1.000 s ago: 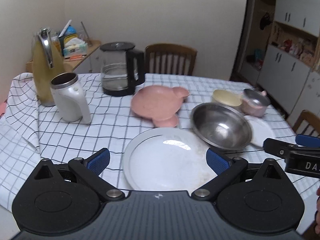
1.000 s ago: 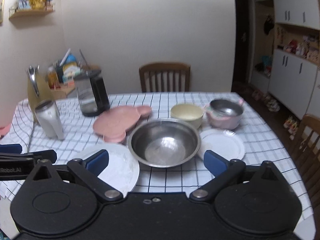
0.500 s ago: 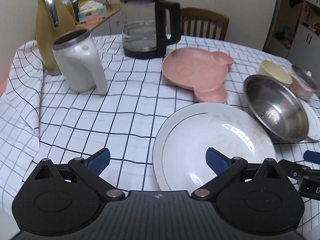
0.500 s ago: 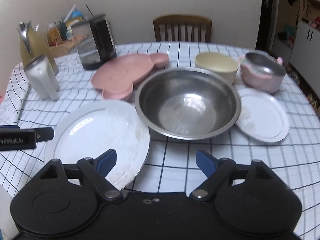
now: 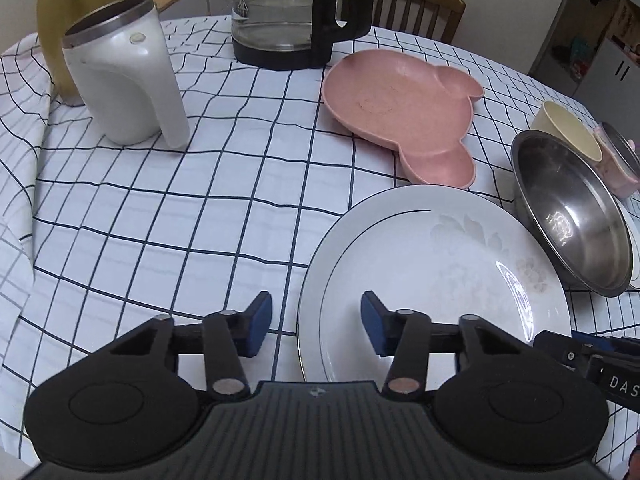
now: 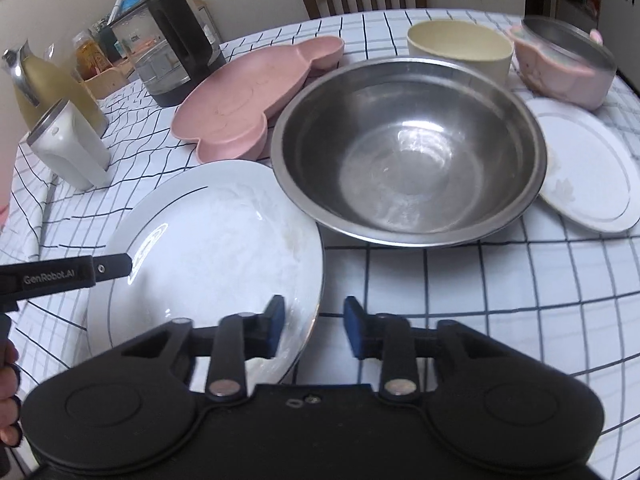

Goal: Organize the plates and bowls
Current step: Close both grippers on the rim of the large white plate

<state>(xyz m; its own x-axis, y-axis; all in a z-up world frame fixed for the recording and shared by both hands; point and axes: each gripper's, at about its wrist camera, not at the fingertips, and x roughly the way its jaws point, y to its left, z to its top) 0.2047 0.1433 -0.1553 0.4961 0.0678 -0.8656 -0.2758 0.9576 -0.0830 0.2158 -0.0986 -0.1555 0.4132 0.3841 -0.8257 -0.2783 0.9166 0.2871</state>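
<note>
while both claws close astride its rim, large white plate [image 5: 432,264] bare

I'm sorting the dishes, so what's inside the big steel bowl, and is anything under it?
The steel bowl looks empty. Its right rim overlaps the small white plate; whatever lies beneath the bowl itself is hidden.

My left gripper [image 5: 316,326] pitched steeply downward, jaws closing, blue pads [image 5: 260,322] apart. One pad sits outside the rim of the large white plate [image 5: 432,276], the other over it; rim between them, not pressed. My right gripper [image 6: 314,326] angled down likewise, jaws closing, narrower gap, straddling the opposite rim of the same plate; contact not evident. Each gripper's finger shows at the edge of the other's view. My fingers [image 6: 8,400] wrap the left handle.
</note>
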